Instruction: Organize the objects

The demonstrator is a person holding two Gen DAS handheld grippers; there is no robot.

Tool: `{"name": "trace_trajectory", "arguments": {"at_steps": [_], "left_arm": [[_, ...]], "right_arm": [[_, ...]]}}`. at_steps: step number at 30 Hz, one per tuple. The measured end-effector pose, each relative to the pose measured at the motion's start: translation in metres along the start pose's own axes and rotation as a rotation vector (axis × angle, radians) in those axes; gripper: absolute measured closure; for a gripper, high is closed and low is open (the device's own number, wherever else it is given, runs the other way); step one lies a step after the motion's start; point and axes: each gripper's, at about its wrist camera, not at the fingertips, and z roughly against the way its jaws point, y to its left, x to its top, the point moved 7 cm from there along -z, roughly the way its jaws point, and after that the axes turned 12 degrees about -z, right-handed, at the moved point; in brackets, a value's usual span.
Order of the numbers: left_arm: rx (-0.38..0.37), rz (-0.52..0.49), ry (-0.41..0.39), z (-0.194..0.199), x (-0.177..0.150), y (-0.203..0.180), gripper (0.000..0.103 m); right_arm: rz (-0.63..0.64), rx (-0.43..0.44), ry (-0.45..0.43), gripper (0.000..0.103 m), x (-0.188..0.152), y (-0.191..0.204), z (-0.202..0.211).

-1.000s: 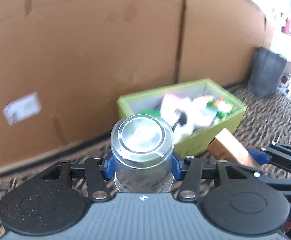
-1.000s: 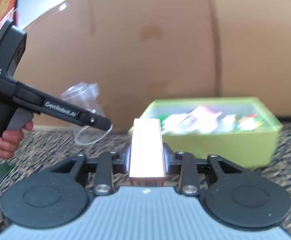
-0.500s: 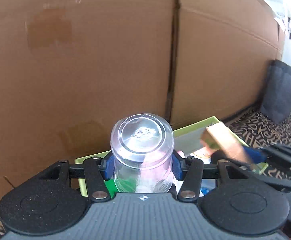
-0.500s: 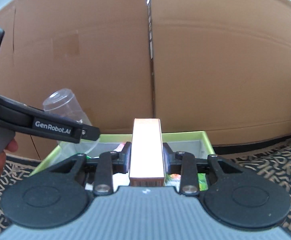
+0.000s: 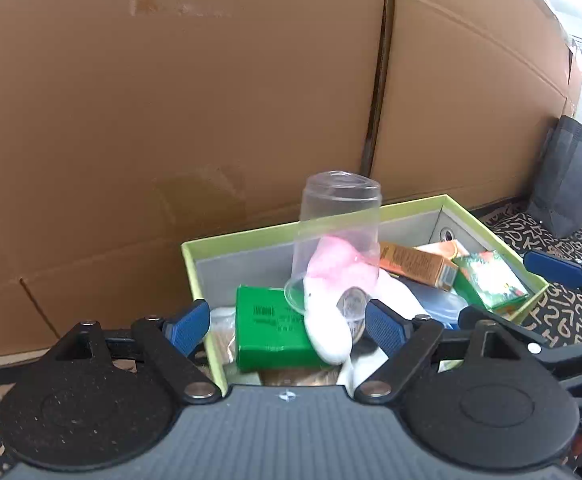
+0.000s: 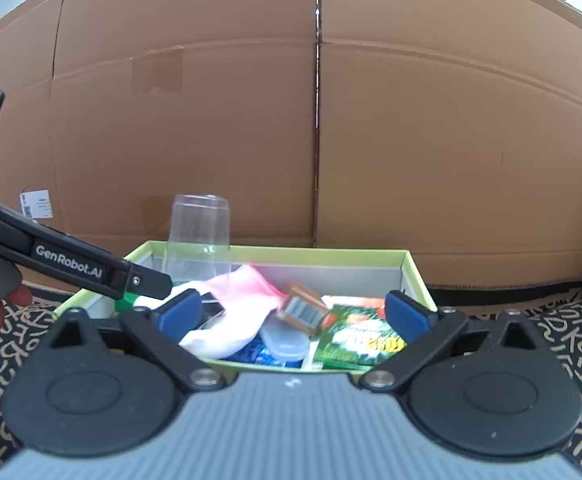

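Both jaws opening, nothing gripped: left gripper (image 5: pixel 287 326), right gripper (image 6: pixel 293 314); cup (image 5: pixel 337 236) upside-down in bin (image 5: pixel 411 207), carton (image 6: pixel 303 307) at 3 o'clock.

One green bin (image 6: pixel 409 276) at twelve o'clock, and inside: one clear cup (image 6: pixel 199 236), one orange carton (image 6: pixel 303 308), one green box (image 5: pixel 271 328), one green packet (image 6: pixel 355 340), one pink-and-white cloth (image 6: pixel 231 312), one clear lid (image 6: pixel 285 340).

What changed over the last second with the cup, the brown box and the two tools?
Both tools came over the green bin and let go. The left tool is opening; the clear cup now stands mouth-down on the pile. The right tool is opening, and its brown box lies among the contents. The cardboard wall stayed put.
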Motion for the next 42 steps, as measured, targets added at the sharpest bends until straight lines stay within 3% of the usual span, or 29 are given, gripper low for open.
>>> {"name": "trace_trajectory", "arguments": {"at_steps": [12, 19, 27, 42], "left_arm": [[0.090, 0.057, -0.077, 0.083, -0.026, -0.028, 0.003], [0.152, 0.085, -0.009, 0.110, -0.067, -0.052, 0.002], [0.215, 0.090, 0.083, 0.116, -0.105, -0.064, 0.002], [0.259, 0.100, 0.152, 0.110, -0.123, -0.058, 0.002]], "right_arm": [[0.018, -0.009, 0.034, 0.000, 0.002, 0.014, 0.078], [0.024, -0.064, 0.131, 0.000, -0.026, 0.011, 0.117], [-0.004, -0.084, 0.291, 0.000, -0.065, 0.006, 0.127], [-0.018, -0.155, 0.270, 0.000, -0.059, 0.006, 0.131]]}}
